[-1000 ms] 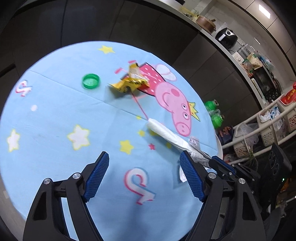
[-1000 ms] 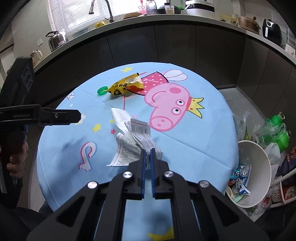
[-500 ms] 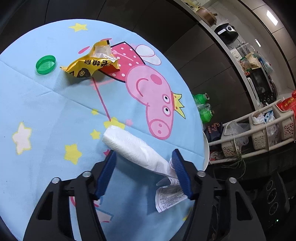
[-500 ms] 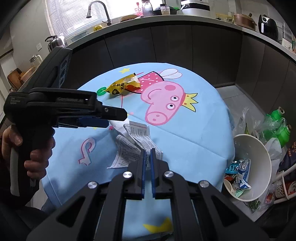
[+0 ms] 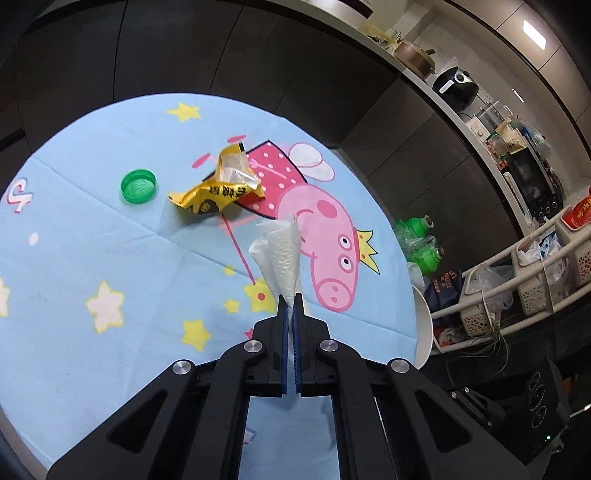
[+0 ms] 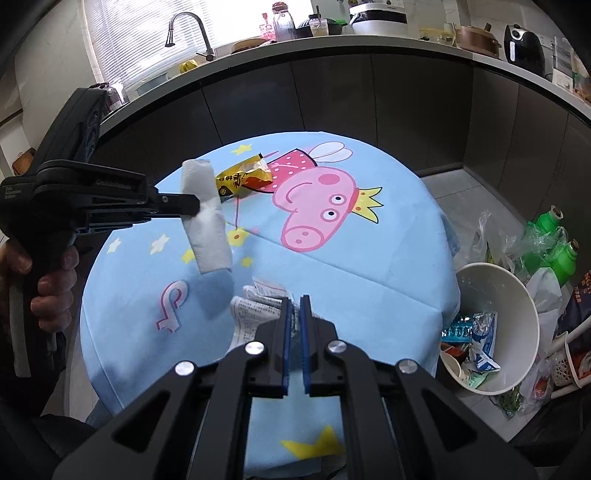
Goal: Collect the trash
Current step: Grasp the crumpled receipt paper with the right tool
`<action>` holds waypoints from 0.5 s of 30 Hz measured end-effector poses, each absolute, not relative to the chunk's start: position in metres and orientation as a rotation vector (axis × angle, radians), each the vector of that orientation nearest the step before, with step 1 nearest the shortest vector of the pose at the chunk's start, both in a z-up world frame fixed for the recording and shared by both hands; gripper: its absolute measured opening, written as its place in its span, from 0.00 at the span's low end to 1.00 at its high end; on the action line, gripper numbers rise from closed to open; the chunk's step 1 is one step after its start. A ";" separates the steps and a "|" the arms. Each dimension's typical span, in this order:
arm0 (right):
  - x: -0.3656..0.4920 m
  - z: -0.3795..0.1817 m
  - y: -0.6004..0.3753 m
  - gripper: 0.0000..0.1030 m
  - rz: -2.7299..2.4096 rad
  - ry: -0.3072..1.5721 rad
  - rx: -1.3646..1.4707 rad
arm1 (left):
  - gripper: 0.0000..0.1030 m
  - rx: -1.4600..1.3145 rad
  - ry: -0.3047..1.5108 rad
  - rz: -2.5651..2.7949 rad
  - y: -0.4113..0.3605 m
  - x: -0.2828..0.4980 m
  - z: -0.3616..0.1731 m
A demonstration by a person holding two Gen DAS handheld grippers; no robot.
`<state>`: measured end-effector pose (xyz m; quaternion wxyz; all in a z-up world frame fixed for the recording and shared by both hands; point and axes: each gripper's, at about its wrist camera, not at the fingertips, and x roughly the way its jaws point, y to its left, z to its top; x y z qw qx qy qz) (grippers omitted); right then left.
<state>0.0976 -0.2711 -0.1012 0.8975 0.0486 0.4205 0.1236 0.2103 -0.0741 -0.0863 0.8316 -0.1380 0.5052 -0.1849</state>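
Tissue (image 5: 281, 254) is pinched in my left gripper (image 5: 291, 314) and hangs clear of the tablecloth (image 5: 110, 258); my right gripper (image 6: 294, 314) is closed on the printed paper (image 6: 255, 314). I should keep both grips firm and carry each piece over the white bin (image 6: 517, 295) to my right before releasing, low enough that neither drifts.

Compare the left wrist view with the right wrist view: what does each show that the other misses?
Left wrist only: the green bottle cap on the tablecloth.
Right wrist only: the printed paper pinched by the right gripper, the white bin's contents, and the faucet.
Both: the white tissue in the left gripper, and the yellow wrapper.
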 end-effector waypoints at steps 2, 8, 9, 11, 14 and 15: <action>0.097 -0.098 -0.272 0.06 0.250 0.861 0.100 | 0.02 -0.274 1.043 -0.386 -0.070 0.205 -0.076; 0.094 -0.092 -0.274 0.06 0.242 0.844 0.100 | 0.02 -0.225 0.995 -0.397 -0.070 0.192 -0.055; 0.095 -0.094 -0.273 0.07 0.244 0.857 0.094 | 0.02 -0.222 0.993 -0.402 -0.071 0.190 -0.054; 0.094 -0.099 -0.273 0.10 0.235 0.872 0.085 | 0.02 -0.215 0.992 -0.410 -0.073 0.189 -0.053; 0.091 -0.104 -0.275 0.40 0.272 0.899 0.117 | 0.02 -0.201 0.993 -0.417 -0.075 0.184 -0.053; 0.089 -0.105 -0.276 0.57 0.287 0.908 0.122 | 0.02 -0.201 0.996 -0.420 -0.074 0.184 -0.053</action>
